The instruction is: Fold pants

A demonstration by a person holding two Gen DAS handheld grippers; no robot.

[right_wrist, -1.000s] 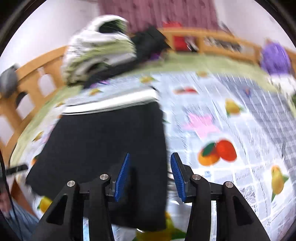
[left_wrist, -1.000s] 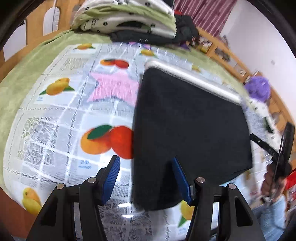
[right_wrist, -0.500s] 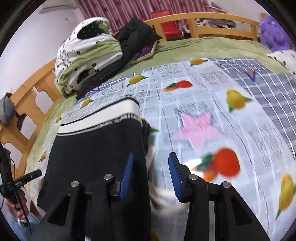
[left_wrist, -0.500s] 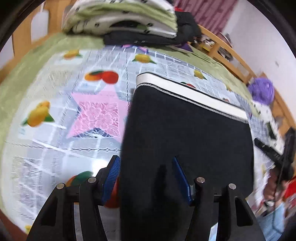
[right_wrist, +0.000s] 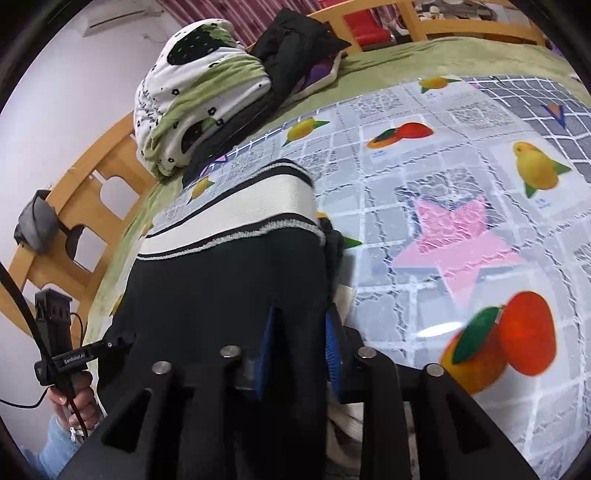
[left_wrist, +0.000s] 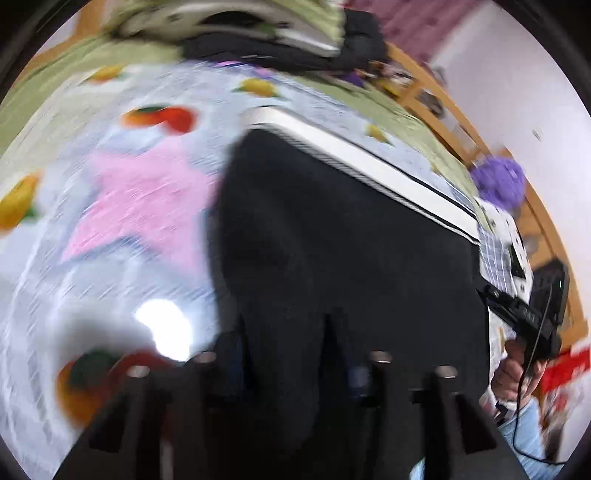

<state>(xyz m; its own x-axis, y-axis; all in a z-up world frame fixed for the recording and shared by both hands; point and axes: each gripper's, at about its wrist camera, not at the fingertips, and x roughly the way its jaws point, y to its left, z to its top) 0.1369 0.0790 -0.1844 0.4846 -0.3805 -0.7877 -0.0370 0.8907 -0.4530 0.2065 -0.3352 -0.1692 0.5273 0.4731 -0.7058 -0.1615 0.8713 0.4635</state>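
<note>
Pants (right_wrist: pixel 221 288) between both downward-tilted grippers' closing jaws: right gripper (right_wrist: pixel 299 350) pinching the edge; left gripper (left_wrist: pixel 291 354) grip unclear.

1 pants (right_wrist: pixel 221 295) — 2 tongs: left tongs (left_wrist: pixel 291 354), right tongs (right_wrist: pixel 301 350).

Left wrist view: looks steeply down along its fingers, close over the pants (left_wrist: pixel 351 266), blurred, facing the cloth (left_wrist: pixel 122 221) and bedding (left_wrist: pixel 236 22). Right wrist view: same close downward look from the opposite edge, sharp. Both share the pants (right_wrist: pixel 229 295), cloth (right_wrist: pixel 461 192) and bedding (right_wrist: pixel 199 103).
</note>
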